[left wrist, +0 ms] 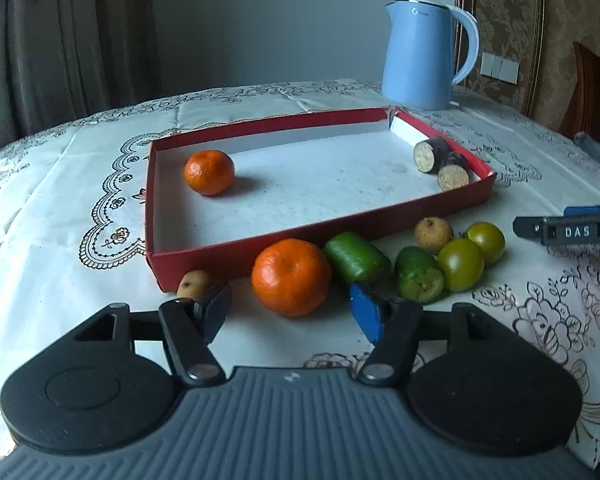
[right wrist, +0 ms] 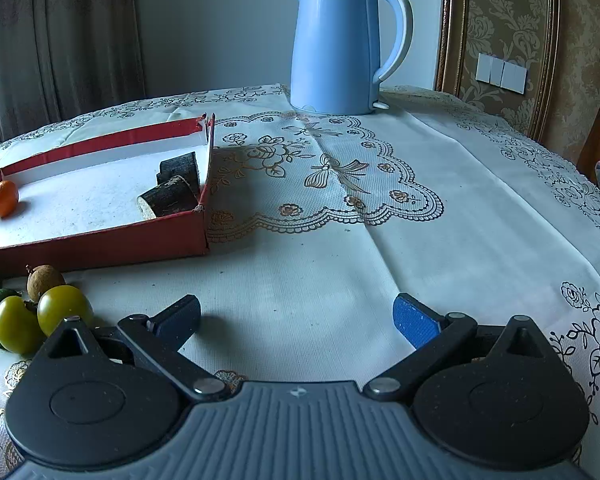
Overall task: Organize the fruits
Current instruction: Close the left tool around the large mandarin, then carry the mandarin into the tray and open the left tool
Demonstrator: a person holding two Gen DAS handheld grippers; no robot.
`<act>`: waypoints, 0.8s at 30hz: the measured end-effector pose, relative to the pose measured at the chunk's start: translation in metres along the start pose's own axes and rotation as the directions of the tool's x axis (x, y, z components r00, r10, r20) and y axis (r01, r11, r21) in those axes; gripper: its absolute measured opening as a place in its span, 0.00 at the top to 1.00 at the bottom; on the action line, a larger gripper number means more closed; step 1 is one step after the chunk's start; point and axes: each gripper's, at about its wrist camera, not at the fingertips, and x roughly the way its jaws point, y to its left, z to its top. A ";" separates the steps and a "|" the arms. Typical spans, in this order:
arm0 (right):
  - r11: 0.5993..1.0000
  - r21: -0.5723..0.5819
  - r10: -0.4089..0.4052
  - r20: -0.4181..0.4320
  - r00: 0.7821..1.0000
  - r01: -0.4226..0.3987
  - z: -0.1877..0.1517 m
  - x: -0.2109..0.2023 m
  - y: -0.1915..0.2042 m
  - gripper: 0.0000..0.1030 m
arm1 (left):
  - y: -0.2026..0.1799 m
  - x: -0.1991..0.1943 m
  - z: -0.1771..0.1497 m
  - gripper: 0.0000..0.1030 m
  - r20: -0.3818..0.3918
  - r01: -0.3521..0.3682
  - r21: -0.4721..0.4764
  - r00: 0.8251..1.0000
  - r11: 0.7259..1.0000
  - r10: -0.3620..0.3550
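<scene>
Quickly, we log:
Left gripper (left wrist: 290, 310): fingers apart around loose orange (left wrist: 291, 276), no contact seen.
Right gripper (right wrist: 296, 322): spread wide, nothing between.
Tray (left wrist: 328, 236): 12 o'clock; second orange (left wrist: 209, 172) inside.

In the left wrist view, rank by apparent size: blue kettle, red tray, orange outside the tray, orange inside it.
1. red tray
2. blue kettle
3. orange outside the tray
4. orange inside the tray

The outer orange sits nearer the camera, so the oranges' true sizes stay unsure.
</scene>
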 end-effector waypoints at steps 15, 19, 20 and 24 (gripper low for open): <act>1.000 0.001 0.000 0.000 1.000 0.000 0.000 0.000 0.000 0.00 | 0.015 0.005 0.005 0.61 0.003 0.077 -0.064 0.997 0.995 -0.077; 1.000 0.001 0.000 0.000 1.000 0.000 0.000 0.000 0.000 0.00 | 0.014 0.004 0.004 0.62 0.007 0.081 -0.066 0.997 0.995 -0.080; 1.000 0.001 0.000 0.000 1.000 0.000 0.000 0.000 0.000 0.00 | 0.013 0.002 0.003 0.62 0.012 0.065 -0.067 0.998 0.996 -0.064; 1.000 0.002 0.000 0.000 1.000 0.000 0.000 0.000 0.000 0.00 | 0.014 -0.008 -0.001 0.62 0.038 0.014 -0.065 0.999 0.998 -0.012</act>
